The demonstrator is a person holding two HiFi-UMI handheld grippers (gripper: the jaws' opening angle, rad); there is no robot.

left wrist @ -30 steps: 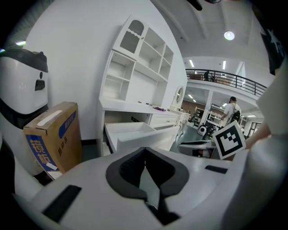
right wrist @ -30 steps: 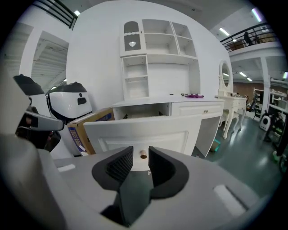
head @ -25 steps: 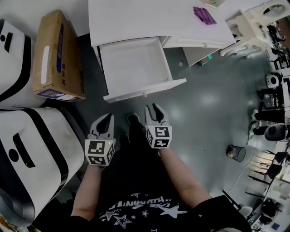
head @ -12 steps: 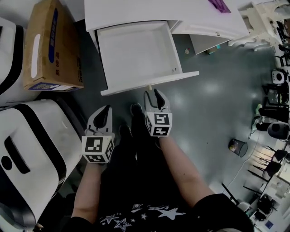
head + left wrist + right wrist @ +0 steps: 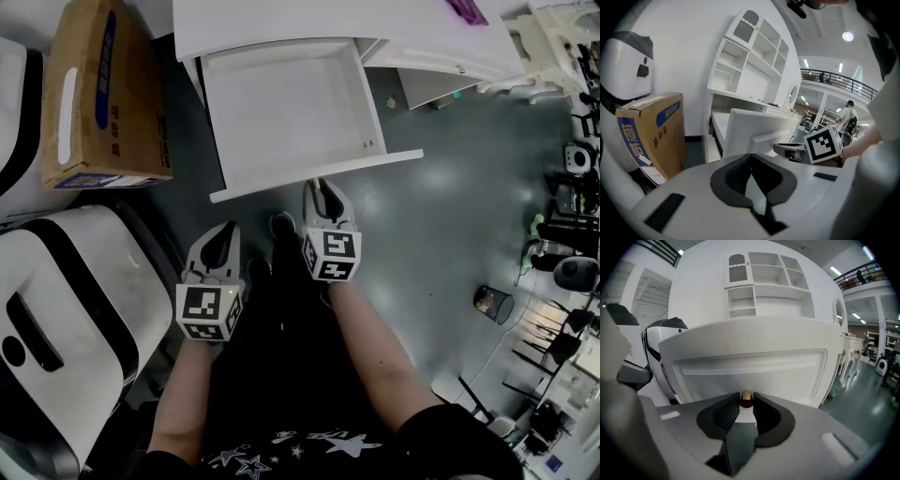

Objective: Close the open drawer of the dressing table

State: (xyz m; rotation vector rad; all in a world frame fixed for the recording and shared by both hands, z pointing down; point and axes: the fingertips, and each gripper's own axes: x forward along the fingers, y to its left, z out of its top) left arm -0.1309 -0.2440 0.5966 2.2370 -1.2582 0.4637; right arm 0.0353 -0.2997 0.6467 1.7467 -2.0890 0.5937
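Note:
The white dressing table (image 5: 309, 23) has its drawer (image 5: 281, 103) pulled out, and the drawer is empty. Its front panel (image 5: 319, 176) faces me. My right gripper (image 5: 322, 189) is at the middle of that panel. In the right gripper view its jaws (image 5: 746, 401) have just been closing, and they now press on both sides of the small brass knob (image 5: 746, 398). My left gripper (image 5: 222, 236) hangs lower left of the drawer, apart from it. In the left gripper view it (image 5: 751, 157) is shut and holds nothing.
A cardboard box (image 5: 98, 94) lies left of the drawer. Large white machines with black bands (image 5: 66, 319) stand at the left. A small bin (image 5: 487, 305) is on the grey floor at the right. A purple item (image 5: 466, 9) lies on the tabletop.
My right gripper has moved forward from below the drawer front up to its knob, and its jaws have closed around it. The left gripper has sunk a little.

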